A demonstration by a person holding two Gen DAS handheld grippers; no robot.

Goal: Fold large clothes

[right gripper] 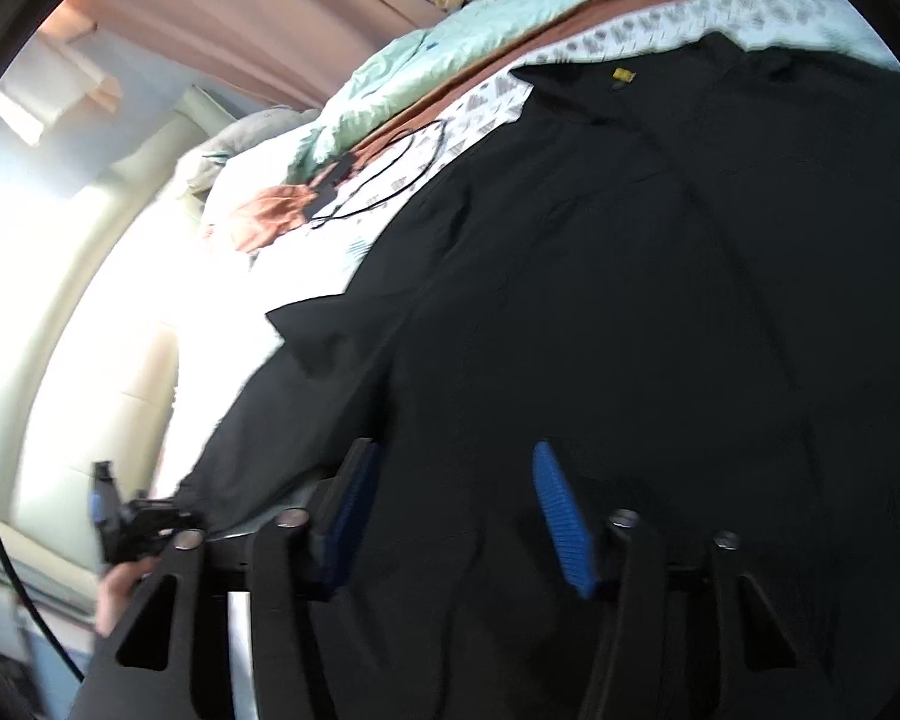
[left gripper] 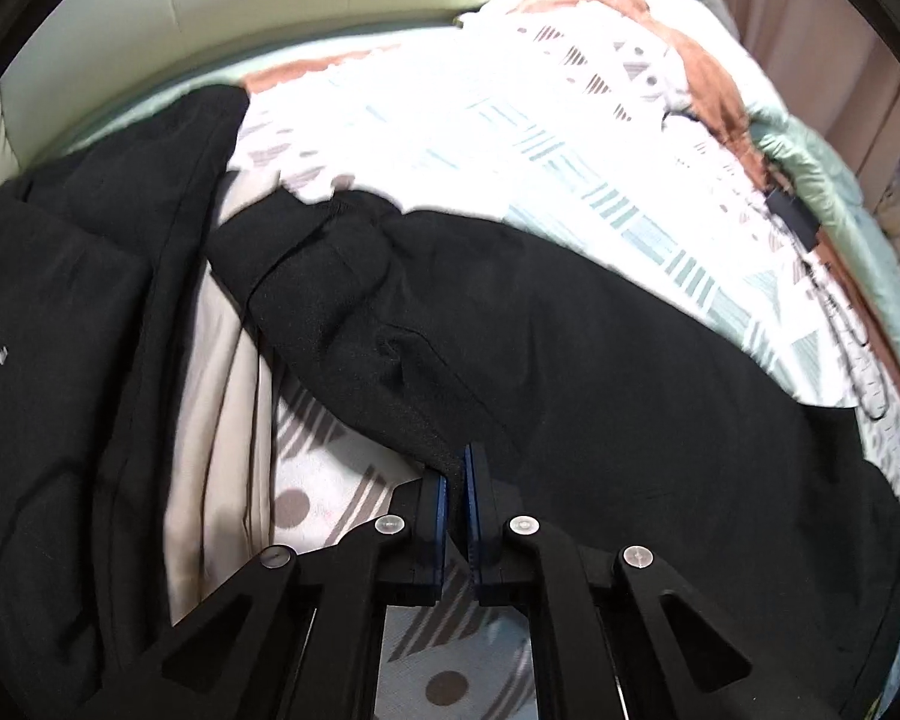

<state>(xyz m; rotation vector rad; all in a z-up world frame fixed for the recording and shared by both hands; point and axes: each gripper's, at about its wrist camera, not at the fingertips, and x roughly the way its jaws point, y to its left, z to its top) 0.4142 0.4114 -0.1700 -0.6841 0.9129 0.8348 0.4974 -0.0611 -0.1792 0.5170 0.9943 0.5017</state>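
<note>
Black garment (left gripper: 570, 324) is lying spread on the patterned bedsheet (left gripper: 450, 120). Left gripper (left gripper: 455, 480) is pinching its near edge, jaws closed on fabric. Right gripper (right gripper: 450, 516) is hovering over it, jaws apart.

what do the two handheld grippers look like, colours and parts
Both are matte black plastic. The left gripper has two flat fingers lined with dark blue pads, carried on angled black link arms with triangular cut-outs and round silver pivot pins. The right gripper is the same build, with ribbed blue pads on its fingers. No cables or markings show on either.
</note>
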